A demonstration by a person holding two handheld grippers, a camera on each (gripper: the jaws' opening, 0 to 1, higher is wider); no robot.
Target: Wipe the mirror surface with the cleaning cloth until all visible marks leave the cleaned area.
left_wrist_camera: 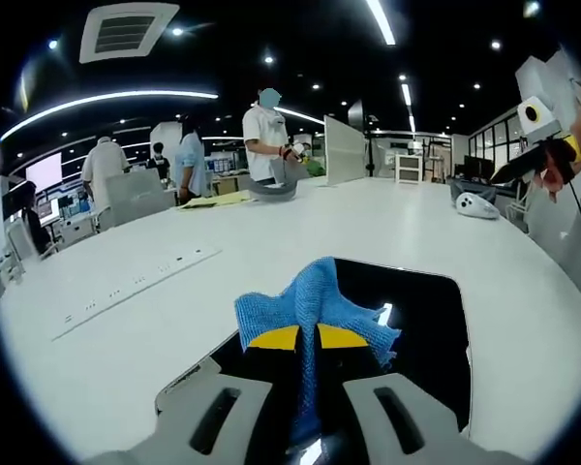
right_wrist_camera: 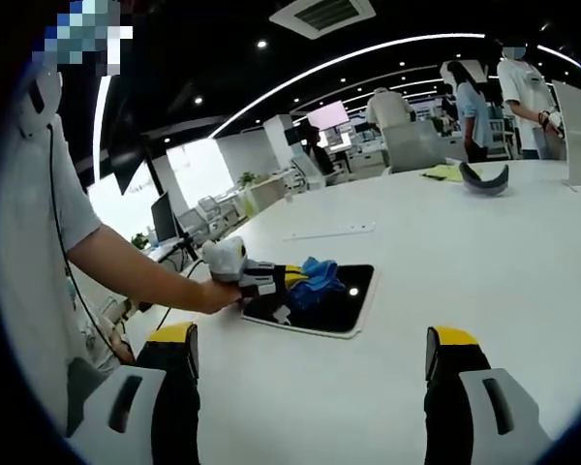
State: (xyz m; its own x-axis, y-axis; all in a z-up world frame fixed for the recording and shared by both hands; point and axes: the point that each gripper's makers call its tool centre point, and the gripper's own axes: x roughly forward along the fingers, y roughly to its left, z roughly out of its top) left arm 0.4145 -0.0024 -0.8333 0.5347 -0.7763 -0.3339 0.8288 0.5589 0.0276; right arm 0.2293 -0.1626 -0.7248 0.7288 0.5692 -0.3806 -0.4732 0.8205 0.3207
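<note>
The cloth [left_wrist_camera: 315,308] is pinched by the left gripper [left_wrist_camera: 307,339] and pressed on the mirror [left_wrist_camera: 421,315] lying on the table [left_wrist_camera: 126,320]. The right gripper [right_wrist_camera: 310,354] is held wide apart, with nothing between its jaws. No marks can be made out, so wiping is judged under way.

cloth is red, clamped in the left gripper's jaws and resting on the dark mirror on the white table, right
Not quite: the cloth is blue, not red. The left gripper view shows it clamped in the left gripper and resting on the dark mirror on the white table; the right gripper view shows the same blue cloth on the mirror.
</note>
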